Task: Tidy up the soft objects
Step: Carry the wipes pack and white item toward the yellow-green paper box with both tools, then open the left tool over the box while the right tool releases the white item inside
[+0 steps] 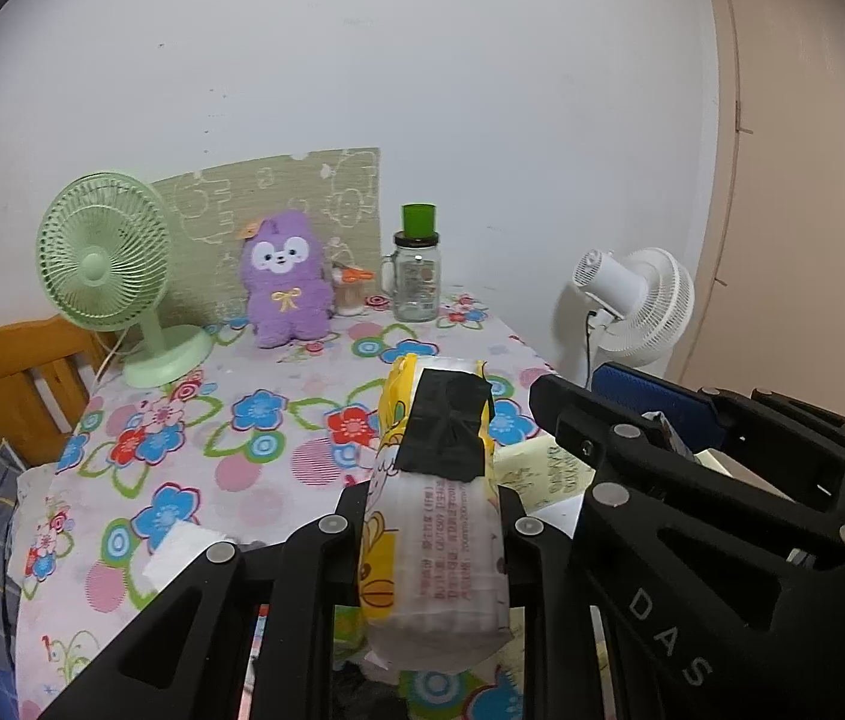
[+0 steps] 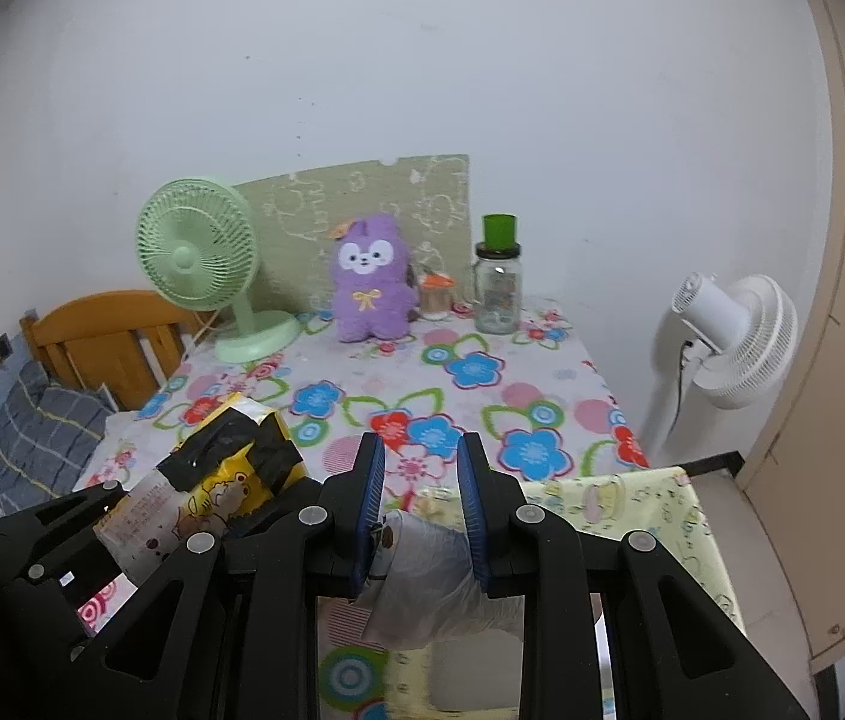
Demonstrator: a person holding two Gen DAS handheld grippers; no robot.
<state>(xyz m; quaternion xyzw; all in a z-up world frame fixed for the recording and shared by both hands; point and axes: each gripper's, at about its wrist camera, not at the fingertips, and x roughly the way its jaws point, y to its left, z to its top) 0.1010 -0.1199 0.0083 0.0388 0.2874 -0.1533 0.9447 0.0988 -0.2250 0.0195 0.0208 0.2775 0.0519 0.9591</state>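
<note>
My left gripper (image 1: 431, 498) is shut on a yellow-and-white tissue pack (image 1: 440, 546) patched with black tape, held above the near part of the flowered tablecloth (image 1: 278, 420). The same pack (image 2: 224, 480) shows at the left of the right wrist view. My right gripper (image 2: 422, 444) has its blue pads (image 2: 371, 498) pressed on a white crinkled soft pack (image 2: 428, 582) low between the fingers. In the left wrist view the right gripper (image 1: 590, 387) sits just right of the tissue pack. A purple plush toy (image 1: 285, 282) stands upright at the back of the table.
A green desk fan (image 1: 104, 264) stands back left and a glass jar with a green lid (image 1: 416, 276) back right, with a small orange-topped jar (image 1: 350, 291) between. A white standing fan (image 2: 734, 342) is beyond the right edge. A wooden frame (image 2: 98, 336) and plaid bedding (image 2: 38, 438) lie left.
</note>
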